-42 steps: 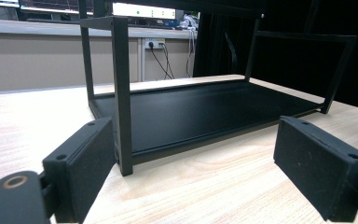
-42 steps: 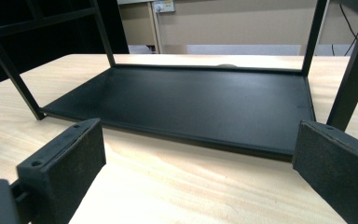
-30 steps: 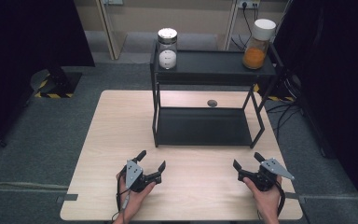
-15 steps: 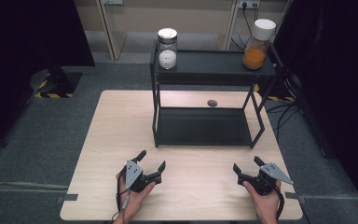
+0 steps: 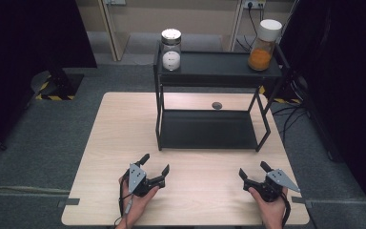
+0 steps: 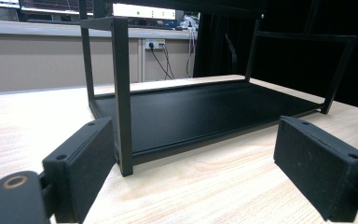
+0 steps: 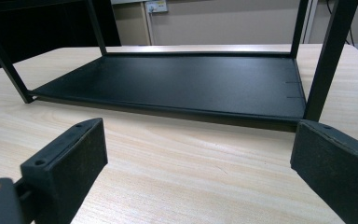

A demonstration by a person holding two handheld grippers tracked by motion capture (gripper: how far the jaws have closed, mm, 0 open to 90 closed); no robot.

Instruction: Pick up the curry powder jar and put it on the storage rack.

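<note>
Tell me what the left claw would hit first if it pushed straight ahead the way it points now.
Probably the black shelf rack's near left post, which stands just ahead between the open jaws of the left claw, toward the left jaw. Bare table lies between; depth is hard to judge.

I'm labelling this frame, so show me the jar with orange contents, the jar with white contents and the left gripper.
Orange jar (image 5: pixel 260 56), high view, its orange-filled body.
White jar (image 5: pixel 171 59), high view, its white contents.
Left gripper (image 5: pixel 155 163), high view, midway between its fingertips.

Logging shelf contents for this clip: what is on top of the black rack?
On the black rack top stand a clear jar with white contents at its left end and an orange-filled jar with a white lid at its right.
</note>
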